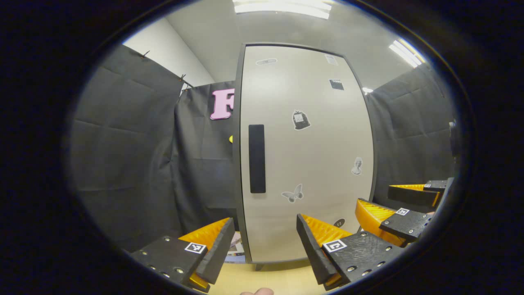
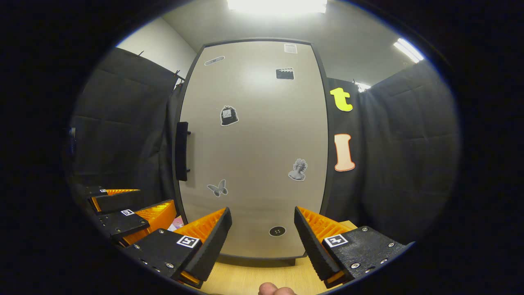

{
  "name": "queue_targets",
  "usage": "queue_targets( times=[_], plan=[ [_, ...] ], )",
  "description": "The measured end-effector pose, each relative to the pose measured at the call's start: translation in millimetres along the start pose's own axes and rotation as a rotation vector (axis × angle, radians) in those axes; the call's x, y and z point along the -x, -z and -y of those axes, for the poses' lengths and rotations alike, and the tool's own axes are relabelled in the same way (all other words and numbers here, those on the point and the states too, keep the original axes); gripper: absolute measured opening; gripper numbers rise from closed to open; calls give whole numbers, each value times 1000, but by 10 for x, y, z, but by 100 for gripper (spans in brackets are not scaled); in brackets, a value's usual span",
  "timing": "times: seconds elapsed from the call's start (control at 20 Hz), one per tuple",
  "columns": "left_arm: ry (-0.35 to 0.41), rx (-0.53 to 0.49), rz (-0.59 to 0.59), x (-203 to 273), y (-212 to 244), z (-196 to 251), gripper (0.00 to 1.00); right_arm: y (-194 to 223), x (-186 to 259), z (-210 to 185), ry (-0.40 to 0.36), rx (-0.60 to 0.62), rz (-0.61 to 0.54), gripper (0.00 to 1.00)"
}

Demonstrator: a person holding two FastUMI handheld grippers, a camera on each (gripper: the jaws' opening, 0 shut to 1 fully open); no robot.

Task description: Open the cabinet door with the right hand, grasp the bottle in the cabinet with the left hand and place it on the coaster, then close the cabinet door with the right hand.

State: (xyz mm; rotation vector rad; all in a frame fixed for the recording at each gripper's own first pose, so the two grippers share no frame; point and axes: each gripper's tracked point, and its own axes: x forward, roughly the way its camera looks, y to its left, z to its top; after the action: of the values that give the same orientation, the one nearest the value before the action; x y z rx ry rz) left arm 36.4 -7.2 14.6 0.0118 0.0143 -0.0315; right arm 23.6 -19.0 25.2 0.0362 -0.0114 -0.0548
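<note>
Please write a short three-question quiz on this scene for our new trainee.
1. True or false: the cabinet door is shut.
2. On which edge of the door, as seen in the right gripper view, is the handle? A) left B) right C) top
3. Fill in: both the left gripper and the right gripper are ____, holding nothing.

Key: 1 true. 2 A. 3 open.
</note>
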Motion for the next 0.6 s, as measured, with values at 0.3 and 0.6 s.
queue_targets(
  times=[0.3,0.6],
  plan=[
    [9,16,-1,5,15,3,87,-42,-88,43,8,7,-11,95],
    [3,10,-2,92,50,-77,92,-121,-225,104,6,25,8,95]
  ],
)
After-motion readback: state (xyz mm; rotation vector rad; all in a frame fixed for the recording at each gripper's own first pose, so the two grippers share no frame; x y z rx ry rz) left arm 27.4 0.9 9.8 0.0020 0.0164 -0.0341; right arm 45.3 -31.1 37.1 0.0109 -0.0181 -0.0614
